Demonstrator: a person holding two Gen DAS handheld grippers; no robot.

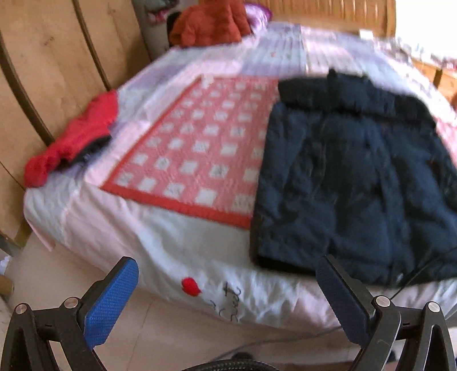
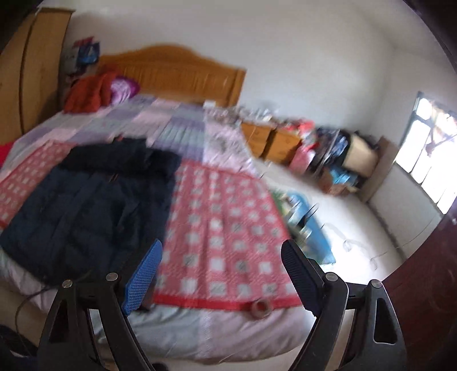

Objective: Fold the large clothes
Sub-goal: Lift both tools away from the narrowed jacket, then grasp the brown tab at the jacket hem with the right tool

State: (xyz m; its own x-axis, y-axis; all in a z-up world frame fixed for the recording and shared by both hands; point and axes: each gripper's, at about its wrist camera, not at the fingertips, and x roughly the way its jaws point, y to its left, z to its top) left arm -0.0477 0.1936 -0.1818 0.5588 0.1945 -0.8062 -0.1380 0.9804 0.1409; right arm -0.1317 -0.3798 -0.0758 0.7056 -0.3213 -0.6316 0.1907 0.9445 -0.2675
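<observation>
A dark navy padded jacket lies flat on the bed, partly folded, over a red-and-white checked mat. In the right wrist view the same jacket sits left of centre on the mat. My left gripper hangs above the bed's near edge, open, with nothing between its blue pads. My right gripper is also open and empty, raised over the foot of the bed to the right of the jacket. Both views are blurred by motion.
A red garment lies at the bed's left edge by a wooden wardrobe. An orange-red coat sits near the headboard. A small round object rests at the mat's front edge. Cluttered cabinets and a blue item stand right of the bed.
</observation>
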